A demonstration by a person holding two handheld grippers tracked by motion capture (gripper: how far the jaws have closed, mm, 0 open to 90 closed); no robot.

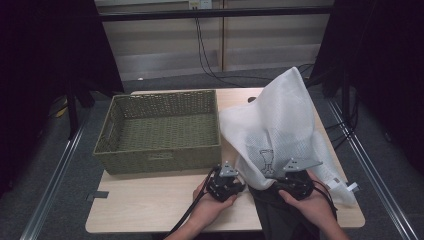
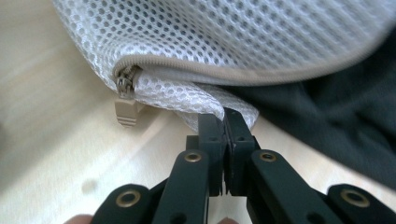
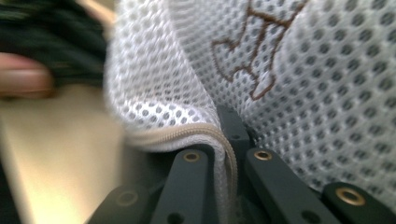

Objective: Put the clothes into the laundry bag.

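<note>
A white mesh laundry bag [image 1: 280, 120] stands puffed up at the table's right side, a brown embroidered mark [image 1: 266, 159] on its front. Dark cloth [image 1: 280, 210] spills from its open mouth toward the table's near edge. My left gripper [image 1: 231, 176] is shut on the lower mesh edge [image 2: 205, 100] of the mouth, just right of the beige zipper pull [image 2: 126, 100]. My right gripper [image 1: 295, 172] is shut on the upper zippered edge [image 3: 205, 133], with the zipper tape running between its jaws. Dark cloth [image 2: 336, 121] lies under the mesh in the left gripper view.
A green woven basket [image 1: 160, 155] sits on the wooden table [image 1: 150, 205] left of the bag, close to my left gripper. Cables hang down at the back wall. The bag's white tag [image 1: 350, 189] lies near the table's right edge.
</note>
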